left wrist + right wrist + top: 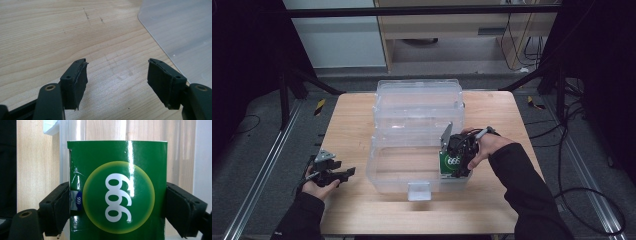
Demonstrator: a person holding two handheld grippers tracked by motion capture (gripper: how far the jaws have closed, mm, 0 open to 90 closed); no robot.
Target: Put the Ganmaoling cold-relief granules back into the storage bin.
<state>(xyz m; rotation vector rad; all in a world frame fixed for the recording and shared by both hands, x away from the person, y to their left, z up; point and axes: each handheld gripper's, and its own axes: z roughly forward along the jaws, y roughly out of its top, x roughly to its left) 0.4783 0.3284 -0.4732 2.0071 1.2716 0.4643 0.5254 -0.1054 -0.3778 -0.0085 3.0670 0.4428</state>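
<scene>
This looks like a lab or recording studio. A small pale wooden table (362,210) stands on grey carpet between metal floor rails (259,175), hemmed by black curtains (242,60) and a dark frame bar (422,10), with loose black cables (582,200) trailing right of the jaws.
</scene>
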